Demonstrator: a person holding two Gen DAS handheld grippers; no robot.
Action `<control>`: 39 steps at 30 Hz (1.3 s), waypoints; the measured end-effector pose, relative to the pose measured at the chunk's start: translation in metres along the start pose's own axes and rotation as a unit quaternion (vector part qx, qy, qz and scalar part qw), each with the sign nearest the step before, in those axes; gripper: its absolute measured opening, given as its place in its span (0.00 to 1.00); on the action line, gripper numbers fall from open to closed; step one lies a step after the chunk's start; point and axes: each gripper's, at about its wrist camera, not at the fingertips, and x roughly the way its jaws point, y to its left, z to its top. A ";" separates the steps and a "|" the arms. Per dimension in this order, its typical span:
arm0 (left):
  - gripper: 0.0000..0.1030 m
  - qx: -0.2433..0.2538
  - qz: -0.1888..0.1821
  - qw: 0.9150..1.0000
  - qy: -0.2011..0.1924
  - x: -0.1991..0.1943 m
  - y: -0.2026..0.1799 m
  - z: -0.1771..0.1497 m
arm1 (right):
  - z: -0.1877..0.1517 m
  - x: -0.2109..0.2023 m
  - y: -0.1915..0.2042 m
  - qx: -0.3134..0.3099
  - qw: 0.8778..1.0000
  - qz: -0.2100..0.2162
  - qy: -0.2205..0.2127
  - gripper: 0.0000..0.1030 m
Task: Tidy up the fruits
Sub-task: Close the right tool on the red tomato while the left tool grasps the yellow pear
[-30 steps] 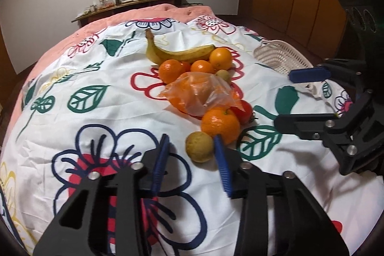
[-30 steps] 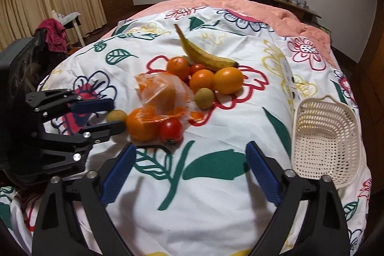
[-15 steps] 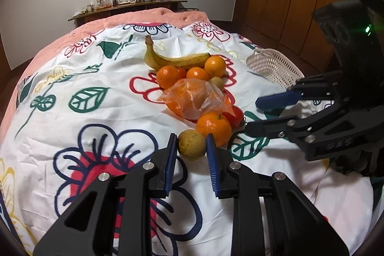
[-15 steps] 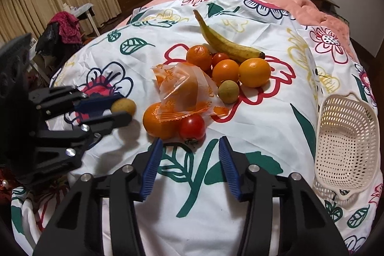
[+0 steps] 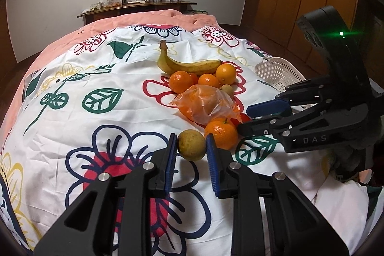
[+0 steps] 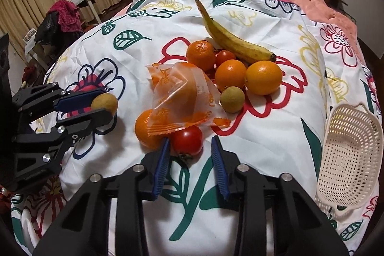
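Here the left gripper [image 5: 190, 148] jaws clamp a brownish round fruit [image 5: 191, 145], the right gripper [image 6: 189, 148] jaws closing around a tomato [image 6: 187, 139].

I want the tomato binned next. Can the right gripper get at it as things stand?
Probably yes. The tomato sits between the closing right gripper's fingers with nothing over it, though the orange and wrapper crowd its left side.

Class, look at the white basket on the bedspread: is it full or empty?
Empty: the white basket shows only its bare perforated bottom; all the fruit lies outside it.
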 end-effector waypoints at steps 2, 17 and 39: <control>0.24 -0.003 0.001 1.000 0.001 0.001 0.002 0.000 | 0.000 0.000 0.000 0.000 1.000 0.003 0.001 0.31; 0.24 -0.010 0.004 1.000 0.006 0.004 0.004 0.000 | 0.002 0.003 0.003 -0.003 1.000 -0.012 0.002 0.30; 0.25 -0.013 0.006 1.000 -0.001 0.000 0.004 0.003 | -0.006 -0.008 0.003 0.008 1.000 0.010 -0.015 0.25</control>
